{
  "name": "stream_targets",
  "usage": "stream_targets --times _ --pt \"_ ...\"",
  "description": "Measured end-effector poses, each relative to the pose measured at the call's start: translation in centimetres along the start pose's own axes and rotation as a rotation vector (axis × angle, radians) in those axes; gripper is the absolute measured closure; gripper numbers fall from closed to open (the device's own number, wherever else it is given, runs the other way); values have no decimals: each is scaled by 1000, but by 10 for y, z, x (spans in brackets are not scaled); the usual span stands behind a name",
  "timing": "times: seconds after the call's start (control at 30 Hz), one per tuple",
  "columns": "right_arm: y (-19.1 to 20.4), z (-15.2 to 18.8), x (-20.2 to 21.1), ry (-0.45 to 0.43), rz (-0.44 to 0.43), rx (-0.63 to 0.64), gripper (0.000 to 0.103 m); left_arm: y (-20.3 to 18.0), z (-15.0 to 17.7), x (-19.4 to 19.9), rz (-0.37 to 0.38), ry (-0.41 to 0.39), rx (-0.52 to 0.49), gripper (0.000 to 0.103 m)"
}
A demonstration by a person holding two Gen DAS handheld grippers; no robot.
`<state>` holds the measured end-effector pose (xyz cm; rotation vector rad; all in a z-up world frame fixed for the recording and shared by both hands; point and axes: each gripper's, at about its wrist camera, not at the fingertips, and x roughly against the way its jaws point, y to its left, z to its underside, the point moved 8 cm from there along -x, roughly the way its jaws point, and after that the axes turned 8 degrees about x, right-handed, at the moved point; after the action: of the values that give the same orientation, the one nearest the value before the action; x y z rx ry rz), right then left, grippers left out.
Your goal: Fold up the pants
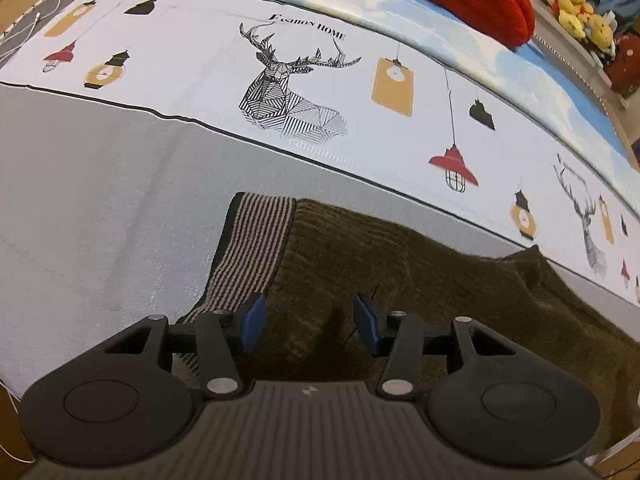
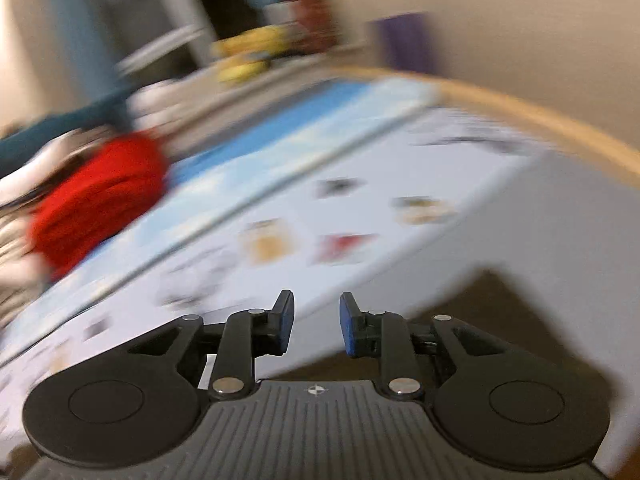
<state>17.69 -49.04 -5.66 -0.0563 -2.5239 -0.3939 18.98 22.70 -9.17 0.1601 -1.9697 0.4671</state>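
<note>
On the grey sheet [image 1: 100, 184], brown pants [image 1: 384, 264] are spread beneath the left claw [image 1: 308, 322], which is held released. The right claw [image 2: 316, 322] is seen parted, with nothing gripped.

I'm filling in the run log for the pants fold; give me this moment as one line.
left gripper: open, over pants near striped cuff | right gripper: open, empty, view blurred | pants: on cloth

A home: printed bedsheet [image 1: 160, 60], plush toys [image 1: 580, 16] nearby

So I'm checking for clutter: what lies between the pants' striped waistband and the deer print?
Only bare grey sheet and a thin black line; nothing sits between the striped waistband and the deer print, as the left wrist view shows.
</note>
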Motion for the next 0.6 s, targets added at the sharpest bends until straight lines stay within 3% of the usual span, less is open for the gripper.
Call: stream_targets --times 0.07,0.2,0.27,0.3,0.43,0.5,0.6 --pt "50 0 -24 28 -99 72 94 1 0 -3 -7 10 5 50" --pt "141 19 -69 131 -253 203 92 4 -2 -9 -27 19 -6 52" --pt "187 38 -87 203 -333 265 92 11 -4 -13 -63 21 -18 60" --pt "205 48 -86 221 -355 300 91 15 -5 -15 -78 24 -18 67" --pt "270 79 -111 313 -439 427 67 23 -7 -17 -62 27 -6 68" --pt "294 95 -118 343 -458 467 67 22 -10 -12 -36 3 6 67" --pt "313 113 -146 406 -484 476 67 19 -19 0 -8 -74 0 56"
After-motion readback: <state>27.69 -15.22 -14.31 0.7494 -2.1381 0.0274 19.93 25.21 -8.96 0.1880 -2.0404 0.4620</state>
